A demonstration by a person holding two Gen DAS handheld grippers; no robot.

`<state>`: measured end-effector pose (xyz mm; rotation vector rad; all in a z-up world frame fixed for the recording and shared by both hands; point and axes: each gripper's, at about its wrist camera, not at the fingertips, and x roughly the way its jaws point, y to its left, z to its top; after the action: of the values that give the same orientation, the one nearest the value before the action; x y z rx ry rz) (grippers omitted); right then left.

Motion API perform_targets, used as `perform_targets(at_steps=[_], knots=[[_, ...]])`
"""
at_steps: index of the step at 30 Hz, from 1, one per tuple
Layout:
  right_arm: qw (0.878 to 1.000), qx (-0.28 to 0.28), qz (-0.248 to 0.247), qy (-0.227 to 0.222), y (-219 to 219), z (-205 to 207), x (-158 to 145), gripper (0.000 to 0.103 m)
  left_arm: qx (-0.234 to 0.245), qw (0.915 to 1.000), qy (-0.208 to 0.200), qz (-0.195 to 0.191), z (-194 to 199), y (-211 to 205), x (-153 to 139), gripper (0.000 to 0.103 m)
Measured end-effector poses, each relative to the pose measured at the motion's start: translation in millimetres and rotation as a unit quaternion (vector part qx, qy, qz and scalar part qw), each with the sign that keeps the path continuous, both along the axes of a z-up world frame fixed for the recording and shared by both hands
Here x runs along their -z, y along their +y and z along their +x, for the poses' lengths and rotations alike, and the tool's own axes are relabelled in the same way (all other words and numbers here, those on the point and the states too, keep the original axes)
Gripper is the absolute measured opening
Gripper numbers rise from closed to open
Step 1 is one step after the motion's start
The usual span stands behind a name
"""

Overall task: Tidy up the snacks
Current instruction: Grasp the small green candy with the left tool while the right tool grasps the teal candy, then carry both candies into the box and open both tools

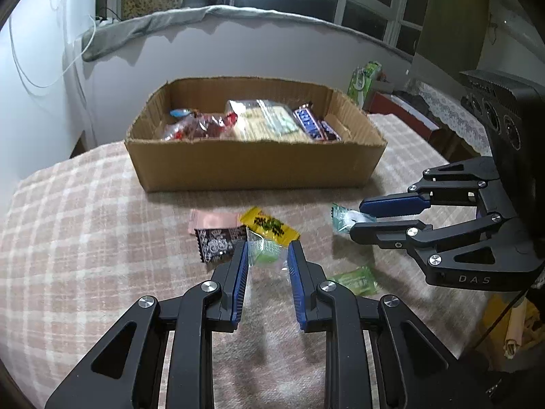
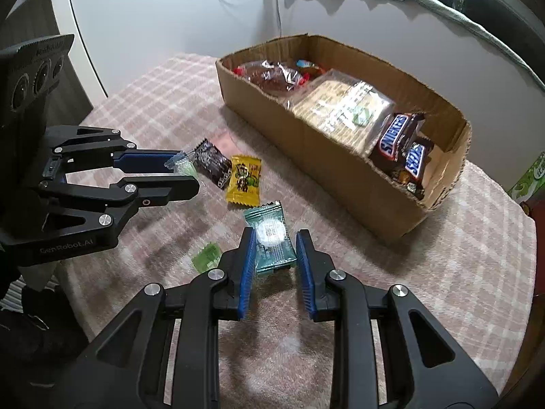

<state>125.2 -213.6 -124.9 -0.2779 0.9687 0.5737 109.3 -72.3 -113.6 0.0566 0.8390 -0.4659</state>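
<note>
Left claw (image 1: 266,254) parted around a clear green candy (image 1: 265,255). Right claw (image 2: 276,243) parted around a teal candy (image 2: 270,238), cardboard box (image 2: 340,167) beyond

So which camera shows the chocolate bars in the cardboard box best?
The right wrist view: the brown-and-blue Snickers bars have readable lettering. The left wrist view shows them smaller and blurred at the open cardboard box's right end.

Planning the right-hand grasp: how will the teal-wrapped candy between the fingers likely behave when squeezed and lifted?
The teal-wrapped candy looks small and flat, so it is probably very light. Its glossy film wrapper with crimped ends may crinkle and slip, though a round piece inside likely gives the right hand-held gripper something firm. It lies flat on the checked cloth, so rolling seems unlikely.
</note>
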Motion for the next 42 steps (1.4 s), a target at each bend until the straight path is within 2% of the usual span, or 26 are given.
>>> perform_targets(at_steps=[12,23,32,42], knots=[[0.999,0.018,0.029,-0.042,-7.2,8.7,-43.9,0.025,-0.015,0.9989,-0.037,-0.025,21.3,12.5,-35.5,0.022],[0.994,0.054,0.050,-0.077,-20.7,46.0,-77.5,0.025,-0.018,0.9970,-0.071,-0.027,61.2,5.9,-63.7,0.022],[0.991,0.093,0.052,-0.078,-34.0,94.7,-79.1,0.025,-0.019,0.9972,-0.069,-0.020,98.7,-9.2,-64.9,0.022],[0.990,0.120,0.050,-0.054,-42.3,129.5,-55.2,0.025,-0.040,0.9986,-0.033,-0.008,133.7,-13.5,-40.1,0.022]])
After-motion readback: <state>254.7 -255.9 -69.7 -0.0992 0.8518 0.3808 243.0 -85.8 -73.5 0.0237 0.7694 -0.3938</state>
